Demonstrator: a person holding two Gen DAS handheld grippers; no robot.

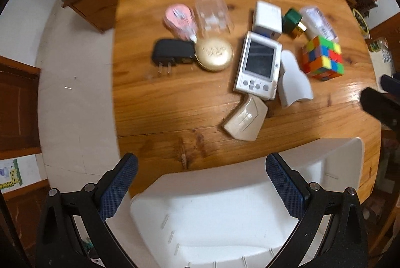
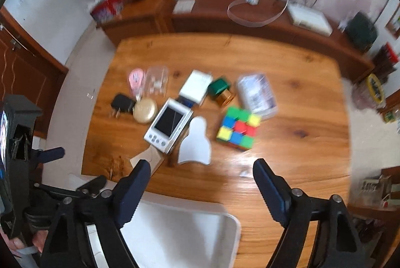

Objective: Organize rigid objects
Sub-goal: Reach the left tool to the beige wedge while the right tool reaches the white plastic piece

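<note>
Several rigid objects lie on a wooden table (image 1: 175,103): a colour cube (image 1: 322,58) (image 2: 238,128), a white handheld device with a screen (image 1: 257,63) (image 2: 168,128), a gold round compact (image 1: 213,53) (image 2: 145,110), a black plug adapter (image 1: 172,53) (image 2: 122,104), a white box (image 1: 267,16) (image 2: 196,86), a green-and-gold bottle (image 1: 295,23) (image 2: 221,90), a beige switch plate (image 1: 246,119) and a white curved piece (image 1: 293,79) (image 2: 196,141). A white bin (image 1: 225,215) (image 2: 180,235) stands at the near edge. My left gripper (image 1: 201,183) is open above the bin. My right gripper (image 2: 202,189) is open over the table's near edge.
A pink roll (image 1: 178,18), a clear plastic case (image 1: 213,15) and a clear packet (image 2: 257,93) lie at the back of the group. A wooden sideboard (image 2: 225,18) with a white device, cables and fruit runs behind the table. White floor lies to the left.
</note>
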